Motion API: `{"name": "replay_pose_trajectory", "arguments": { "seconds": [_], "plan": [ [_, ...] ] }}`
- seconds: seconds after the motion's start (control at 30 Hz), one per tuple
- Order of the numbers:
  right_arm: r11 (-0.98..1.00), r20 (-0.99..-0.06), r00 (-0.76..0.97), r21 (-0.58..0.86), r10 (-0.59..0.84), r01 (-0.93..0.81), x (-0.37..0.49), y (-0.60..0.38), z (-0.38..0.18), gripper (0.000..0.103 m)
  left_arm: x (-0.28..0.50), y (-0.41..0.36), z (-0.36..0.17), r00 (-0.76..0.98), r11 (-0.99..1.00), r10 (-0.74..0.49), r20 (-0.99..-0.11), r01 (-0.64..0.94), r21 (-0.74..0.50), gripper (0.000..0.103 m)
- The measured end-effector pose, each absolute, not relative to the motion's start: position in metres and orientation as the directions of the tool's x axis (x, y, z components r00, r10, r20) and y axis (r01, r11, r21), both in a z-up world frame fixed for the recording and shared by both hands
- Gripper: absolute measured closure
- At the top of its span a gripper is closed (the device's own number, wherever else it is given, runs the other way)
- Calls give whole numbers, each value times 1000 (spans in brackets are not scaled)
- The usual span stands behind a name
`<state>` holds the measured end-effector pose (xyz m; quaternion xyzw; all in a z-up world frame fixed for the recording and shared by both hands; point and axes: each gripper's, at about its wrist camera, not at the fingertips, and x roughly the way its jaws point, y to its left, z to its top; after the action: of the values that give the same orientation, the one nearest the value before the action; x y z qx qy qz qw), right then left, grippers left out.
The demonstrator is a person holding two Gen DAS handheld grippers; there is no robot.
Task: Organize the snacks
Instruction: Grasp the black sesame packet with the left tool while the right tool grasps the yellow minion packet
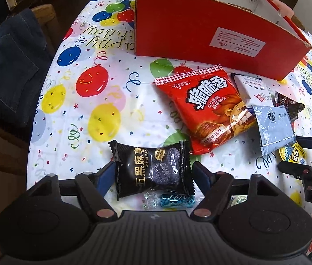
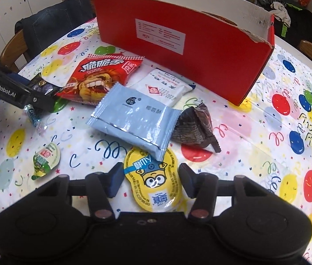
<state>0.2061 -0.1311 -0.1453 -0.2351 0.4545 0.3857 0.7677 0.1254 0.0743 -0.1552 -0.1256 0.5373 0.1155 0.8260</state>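
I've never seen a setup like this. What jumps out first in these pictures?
The big red box standing open-topped at the back of the balloon-print tablecloth grabs the eye first. In front of it lies a scatter of snacks, led by the red lion packet. Nearest the cameras, the left tongs straddle a black sesame packet, and the right tongs straddle a yellow Minion jelly cup.
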Motion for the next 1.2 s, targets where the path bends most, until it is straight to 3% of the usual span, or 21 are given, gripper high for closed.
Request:
{"name": "replay_pose_trajectory", "arguments": {
  "seconds": [0.37, 0.8, 1.2],
  "plan": [
    [654, -886, 260, 61, 383, -754, 196, -136, -139, 51, 118, 85, -152, 410, 924, 18, -912, -356, -142, 37],
    [704, -875, 185, 218, 448, -676, 173, -161, -124, 51, 103, 93, -146, 433, 898, -7, -902, -394, -196, 37],
    [688, -835, 203, 257, 512, -679, 154, -167, -99, 51, 87, 95, -119, 495, 889, -23, -868, -387, -244, 37]
  ]
}}
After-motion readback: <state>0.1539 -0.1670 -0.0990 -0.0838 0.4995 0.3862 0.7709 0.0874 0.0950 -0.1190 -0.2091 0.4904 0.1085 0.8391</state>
